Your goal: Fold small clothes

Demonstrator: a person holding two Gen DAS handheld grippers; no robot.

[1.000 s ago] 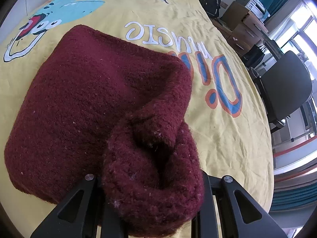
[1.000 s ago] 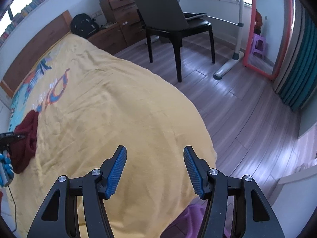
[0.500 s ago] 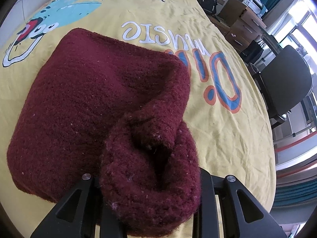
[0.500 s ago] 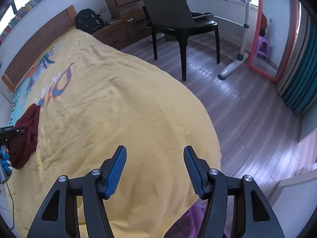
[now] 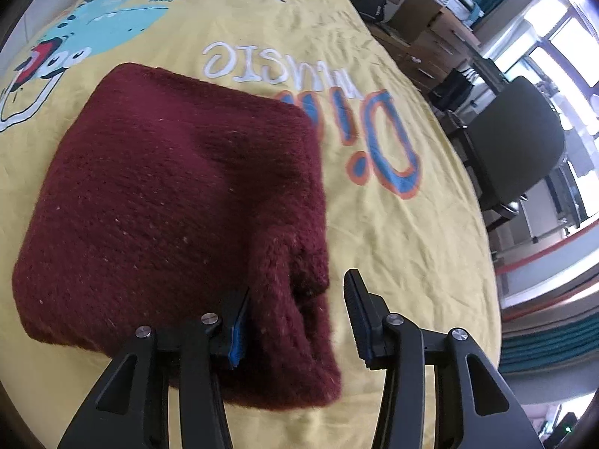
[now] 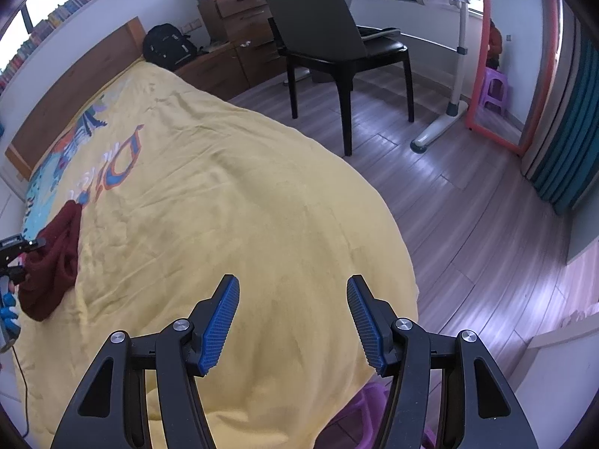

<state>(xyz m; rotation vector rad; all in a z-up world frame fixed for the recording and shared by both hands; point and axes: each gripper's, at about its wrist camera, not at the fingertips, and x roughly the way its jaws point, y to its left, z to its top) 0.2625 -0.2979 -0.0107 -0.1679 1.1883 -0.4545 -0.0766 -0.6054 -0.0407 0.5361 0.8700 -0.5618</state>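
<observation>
Jaws of the left gripper (image 5: pixel 297 321) are opening, the folded dark-red knitted garment (image 5: pixel 176 202) loose between them, perhaps brushing the left pad. Right gripper (image 6: pixel 294 321) gapes empty over the yellow printed bedspread (image 6: pixel 232 202).

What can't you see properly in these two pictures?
- Left wrist view: the near edge of the dark red knit is covered by the left gripper, whose jaws are opening around its loose flap.
- Right wrist view: the knit is small at the left edge, its folds unreadable.
- Right wrist view: the purple thing at the bottom is hidden behind the right gripper and bedspread.
</observation>
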